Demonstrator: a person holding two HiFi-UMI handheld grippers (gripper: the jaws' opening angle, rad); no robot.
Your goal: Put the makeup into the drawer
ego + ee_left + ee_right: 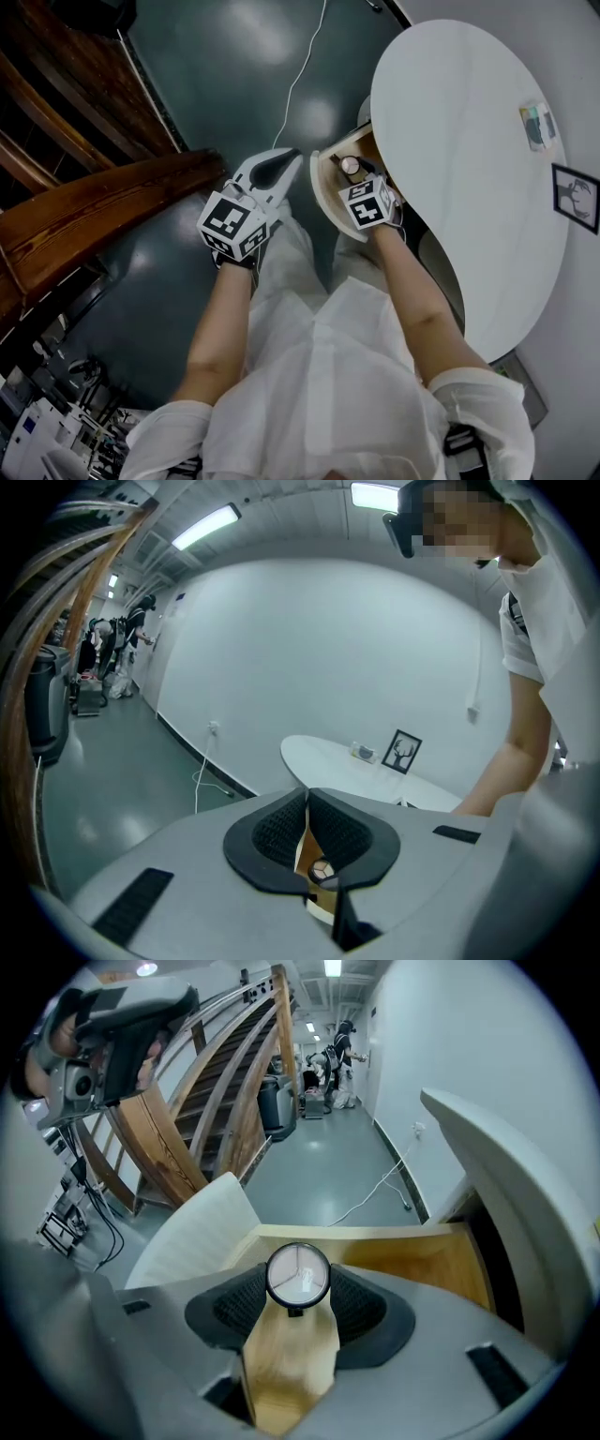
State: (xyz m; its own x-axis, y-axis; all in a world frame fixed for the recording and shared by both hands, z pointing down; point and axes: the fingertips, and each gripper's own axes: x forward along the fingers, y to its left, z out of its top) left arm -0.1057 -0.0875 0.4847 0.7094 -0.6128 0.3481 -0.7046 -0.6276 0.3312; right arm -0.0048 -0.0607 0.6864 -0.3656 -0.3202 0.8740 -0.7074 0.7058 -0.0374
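Observation:
A round makeup compact with a pale divided face sits between the pads of my right gripper, which is shut on it. It hangs over the open drawer, whose inside is wood and whose front is white. In the head view the compact and right gripper are above the drawer, which sticks out from under the white table. My left gripper hovers just left of the drawer front, shut and holding nothing. Through the slit of the left gripper the compact shows.
On the table lie a small box and a framed picture by the wall. A white cable runs across the dark floor. A wooden stair rail stands to the left.

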